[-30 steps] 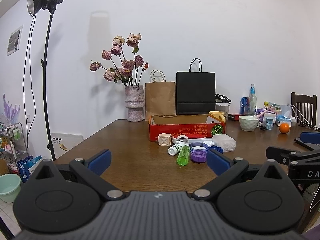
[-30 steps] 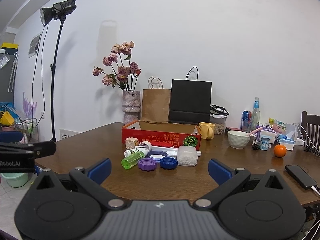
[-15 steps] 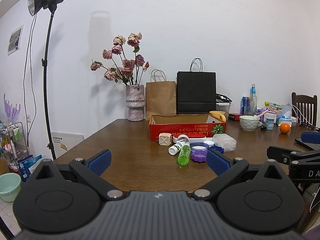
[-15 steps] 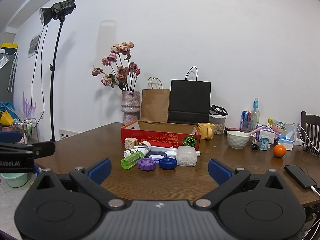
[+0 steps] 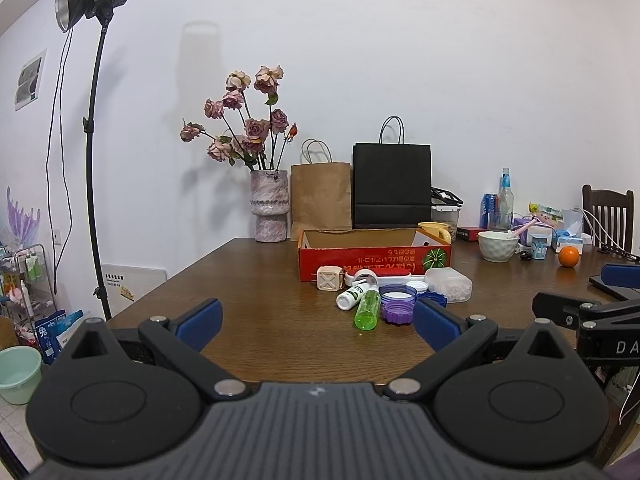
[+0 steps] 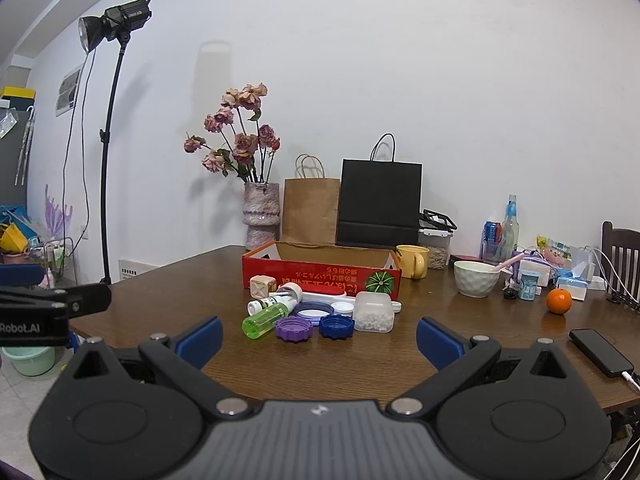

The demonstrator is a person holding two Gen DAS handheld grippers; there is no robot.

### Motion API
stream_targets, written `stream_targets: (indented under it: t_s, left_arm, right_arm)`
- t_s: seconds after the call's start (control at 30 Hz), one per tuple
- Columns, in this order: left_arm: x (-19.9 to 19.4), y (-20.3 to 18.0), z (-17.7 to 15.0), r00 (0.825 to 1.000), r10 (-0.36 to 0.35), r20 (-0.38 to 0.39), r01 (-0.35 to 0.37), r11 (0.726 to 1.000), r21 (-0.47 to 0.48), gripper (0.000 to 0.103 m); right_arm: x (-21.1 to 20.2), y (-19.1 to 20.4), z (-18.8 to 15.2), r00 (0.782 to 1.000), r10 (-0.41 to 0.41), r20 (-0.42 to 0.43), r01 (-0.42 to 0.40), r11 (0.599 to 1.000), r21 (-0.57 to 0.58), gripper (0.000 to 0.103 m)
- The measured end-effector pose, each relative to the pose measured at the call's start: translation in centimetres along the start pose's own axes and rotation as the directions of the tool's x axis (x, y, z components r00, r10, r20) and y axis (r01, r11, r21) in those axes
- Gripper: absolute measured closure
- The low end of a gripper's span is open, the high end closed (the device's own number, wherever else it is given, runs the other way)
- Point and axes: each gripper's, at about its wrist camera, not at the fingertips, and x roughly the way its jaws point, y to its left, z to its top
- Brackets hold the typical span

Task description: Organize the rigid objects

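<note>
We hold both grippers w/ jaws wide apart, nothing between: left gripper [image 5: 318,326], right gripper [image 6: 320,338]. Just ahead of right jaws: green bottle [image 6: 264,322], purple lid [image 6: 294,329], blue lid [image 6: 337,326], clear box [image 6: 374,312]. Beyond them, red cardboard box [image 6: 320,276].

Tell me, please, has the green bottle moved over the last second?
No. The green bottle lies where it did, in front of the red box and beside the purple lid.
</note>
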Motion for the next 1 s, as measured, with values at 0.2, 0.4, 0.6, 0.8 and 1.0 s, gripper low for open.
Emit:
stream_targets:
  t_s: [0.2,0.4,0.6,0.8,1.0]
  left_arm:
    - [0.0,0.0,0.0,1.000,-0.005,-0.002,0.005,1.000,0.001,0.000]
    - [0.5,0.1,0.0,0.999,-0.027,-0.016,0.027,1.000,-0.005,0.000]
    - [1.9,0.3,-0.1,0.999,-0.020,-0.030,0.020,1.000,-0.014,0.000]
    - [3.7,0.5,-0.1,1.000,0.014,-0.026,-0.014,1.000,-0.004,0.000]
    - [7.0,0.3,-0.2,0.997,-0.009,-0.082,0.008,1.000,-0.012,0.000]
  right_arm:
    - [0.0,0.0,-0.1,1.000,-0.001,0.000,0.001,1.000,0.000,0.000]
    - [0.3,-0.1,-0.4,1.000,-0.002,-0.009,0.002,1.000,0.007,0.000]
    - [1.6,0.2,-0.8,1.000,-0.005,-0.023,0.005,1.000,0.006,0.000]
    - [3.6,0.3,-0.8,0.999,-0.030,-0.030,0.029,0.999,-0.014,0.000]
    - [6.7,-0.3,-0.6,0.998,-0.030,-0.064,0.031,0.999,0.010,0.000]
